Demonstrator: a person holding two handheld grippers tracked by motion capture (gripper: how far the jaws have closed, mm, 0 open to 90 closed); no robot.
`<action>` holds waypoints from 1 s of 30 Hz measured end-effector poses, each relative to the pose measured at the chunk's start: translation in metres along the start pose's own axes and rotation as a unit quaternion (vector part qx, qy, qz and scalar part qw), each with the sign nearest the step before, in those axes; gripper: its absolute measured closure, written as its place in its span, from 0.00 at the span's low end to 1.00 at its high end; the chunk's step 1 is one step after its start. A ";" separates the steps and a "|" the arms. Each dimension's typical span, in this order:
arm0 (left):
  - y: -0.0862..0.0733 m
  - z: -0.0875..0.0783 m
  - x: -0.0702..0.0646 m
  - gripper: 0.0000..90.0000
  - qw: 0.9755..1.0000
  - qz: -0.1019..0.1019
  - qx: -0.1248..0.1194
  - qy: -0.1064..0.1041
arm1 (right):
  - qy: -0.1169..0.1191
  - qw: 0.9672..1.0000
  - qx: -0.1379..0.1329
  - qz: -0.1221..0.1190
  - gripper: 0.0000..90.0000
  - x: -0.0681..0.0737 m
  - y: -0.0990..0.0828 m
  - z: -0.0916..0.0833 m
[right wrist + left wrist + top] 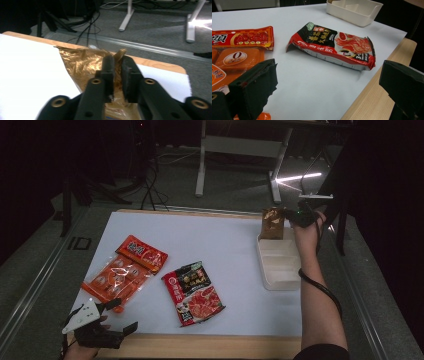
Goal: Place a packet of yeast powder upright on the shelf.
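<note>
1. Left tongs sat at the near left edge of the surface, jaws spread wide, nothing between them.
2. Just ahead of the left tongs lay an orange packet, flat on the surface; in the left gripper view it ran under the left jaw's edge.
3. A red-and-black packet lay flat near the middle, just beside the orange one but apart from it; its near end was slightly raised in the left gripper view.
4. A cream tray stood at the right side of the surface, well apart from both flat packets.
5. A gold-brown bag stood upright at the tray's far end.
6. Right tongs were at the bag's top, forearm reaching in along the right edge.
7. In the right gripper view the right tongs had a narrow gap with the bag's crinkled top in it; jaws slightly released, can't tell whether the pads pressed on the foil.
</note>
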State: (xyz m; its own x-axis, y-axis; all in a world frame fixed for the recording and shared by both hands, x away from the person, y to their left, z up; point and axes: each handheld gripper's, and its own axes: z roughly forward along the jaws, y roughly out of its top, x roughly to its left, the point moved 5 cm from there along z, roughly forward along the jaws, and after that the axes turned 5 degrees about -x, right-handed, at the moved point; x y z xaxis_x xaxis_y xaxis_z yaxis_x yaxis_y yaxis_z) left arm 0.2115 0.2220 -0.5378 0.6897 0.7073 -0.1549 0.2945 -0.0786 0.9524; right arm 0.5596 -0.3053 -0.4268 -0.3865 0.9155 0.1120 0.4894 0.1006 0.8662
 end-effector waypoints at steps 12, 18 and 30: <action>0.000 0.001 -0.001 0.02 1.000 0.003 0.003 -0.002 | 0.014 0.999 -0.049 0.003 0.48 0.019 0.004 -0.045; -0.001 0.002 0.000 0.02 1.000 0.003 0.013 0.004 | 0.025 0.996 -0.085 -0.014 0.33 0.050 -0.001 -0.074; 0.004 0.000 0.000 0.02 1.000 -0.007 -0.008 0.013 | 0.108 0.988 -0.106 -0.026 0.13 0.108 -0.051 -0.106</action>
State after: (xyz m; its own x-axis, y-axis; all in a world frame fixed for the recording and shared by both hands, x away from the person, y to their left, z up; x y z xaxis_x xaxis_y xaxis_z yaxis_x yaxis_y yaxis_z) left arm 0.2133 0.2217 -0.5342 0.6687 0.7258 -0.1612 0.2933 -0.0583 0.9542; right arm 0.4099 -0.2531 -0.4069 -0.5765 0.8039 0.1462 0.2977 0.0400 0.9538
